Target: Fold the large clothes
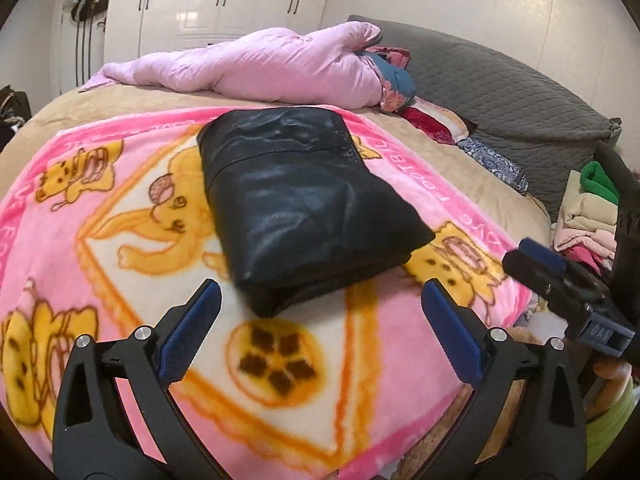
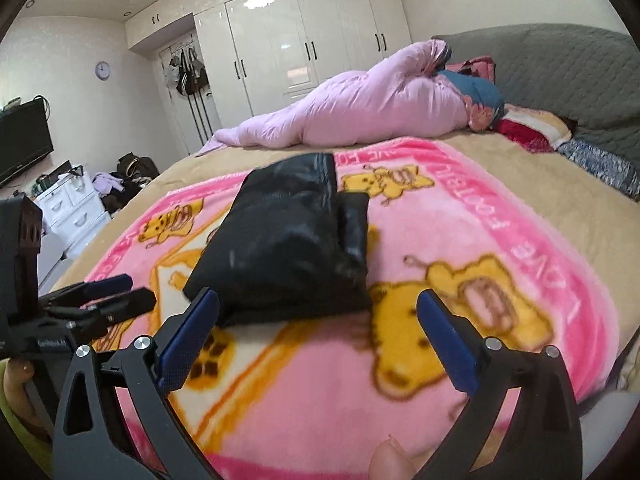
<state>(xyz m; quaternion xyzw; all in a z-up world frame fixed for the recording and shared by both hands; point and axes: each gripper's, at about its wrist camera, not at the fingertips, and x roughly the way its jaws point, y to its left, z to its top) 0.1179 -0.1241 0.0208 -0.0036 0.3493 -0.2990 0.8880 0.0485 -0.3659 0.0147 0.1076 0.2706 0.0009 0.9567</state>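
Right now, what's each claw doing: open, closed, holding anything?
Left claw: open, empty, short of the folded black garment.
Right claw: open, empty, the garment's near edge lying just ahead of it.

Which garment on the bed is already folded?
The black jacket on the pink cartoon blanket, a compact rectangle. The pink padded coat behind it lies sprawled out.
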